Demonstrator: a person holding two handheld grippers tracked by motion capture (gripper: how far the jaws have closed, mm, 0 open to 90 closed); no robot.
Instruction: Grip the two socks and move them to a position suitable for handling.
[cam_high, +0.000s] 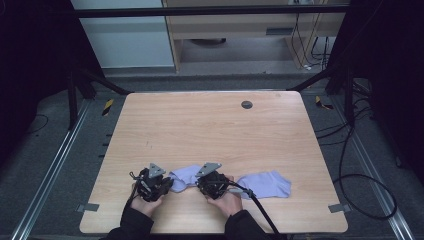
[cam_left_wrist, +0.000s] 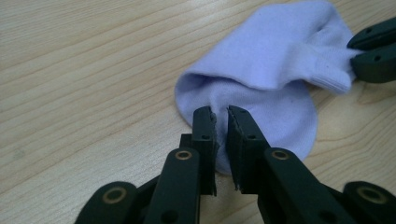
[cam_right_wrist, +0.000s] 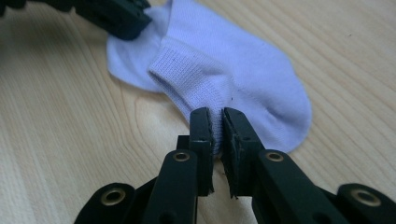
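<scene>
A light purple sock (cam_high: 184, 178) lies near the table's front edge between my two grippers. My left gripper (cam_high: 171, 184) holds its left end: in the left gripper view the jaws (cam_left_wrist: 222, 122) stand almost together with the sock (cam_left_wrist: 280, 51) edge pinched between them. My right gripper (cam_high: 200, 181) holds the other end. In the right gripper view its jaws (cam_right_wrist: 216, 122) squeeze the sock (cam_right_wrist: 224, 74) just below the ribbed cuff (cam_right_wrist: 187, 70). Each gripper's view shows the other's black jaws on the far end of the sock.
A second light purple sock (cam_high: 265, 184) lies flat just right of my right hand. The wooden table (cam_high: 210, 125) has a small dark round cap (cam_high: 246, 104) near its far edge. A black cable (cam_high: 260, 207) trails from the right gripper over the front edge.
</scene>
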